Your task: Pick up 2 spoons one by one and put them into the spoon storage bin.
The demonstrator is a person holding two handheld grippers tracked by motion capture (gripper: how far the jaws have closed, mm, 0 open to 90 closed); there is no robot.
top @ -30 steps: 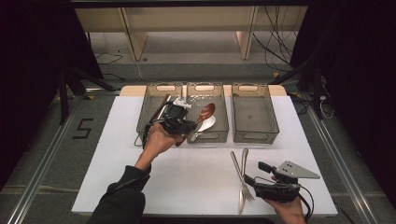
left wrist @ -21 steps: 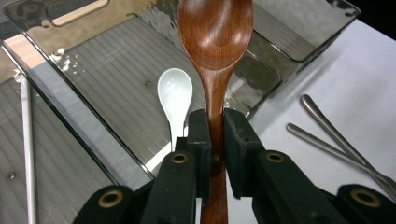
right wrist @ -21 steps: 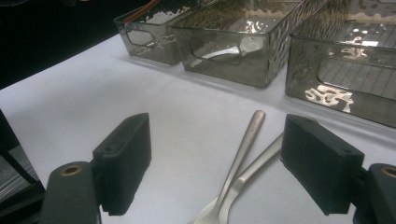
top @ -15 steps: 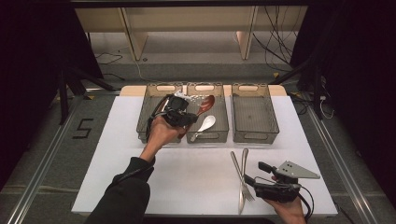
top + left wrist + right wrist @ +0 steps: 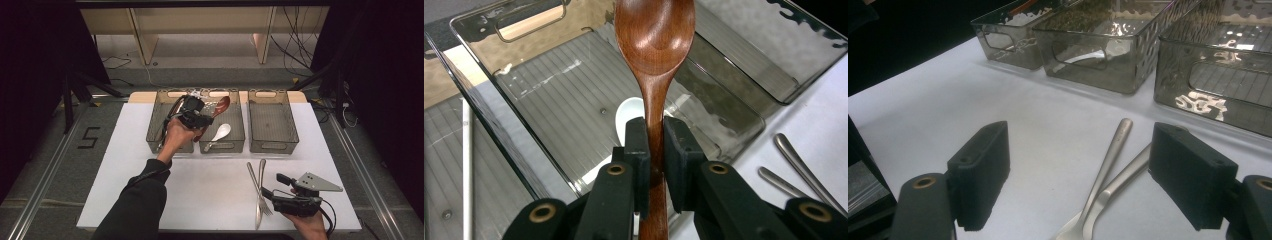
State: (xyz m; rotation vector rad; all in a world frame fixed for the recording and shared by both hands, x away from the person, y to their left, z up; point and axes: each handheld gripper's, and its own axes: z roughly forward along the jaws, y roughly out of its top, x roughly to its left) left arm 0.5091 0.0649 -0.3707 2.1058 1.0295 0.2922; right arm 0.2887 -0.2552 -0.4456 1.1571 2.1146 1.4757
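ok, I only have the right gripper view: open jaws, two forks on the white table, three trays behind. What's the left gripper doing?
Observer: The left gripper is shut on a wooden spoon, held over the middle tray.
Operator: Anything in that tray already?
Observer: A white spoon lies on its floor, below the wooden one.
Operator: Right tray?
Observer: From the high view the right tray looks empty.
Operator: And the left tray?
Observer: The left gripper view shows a thin white stick lying in the left tray.
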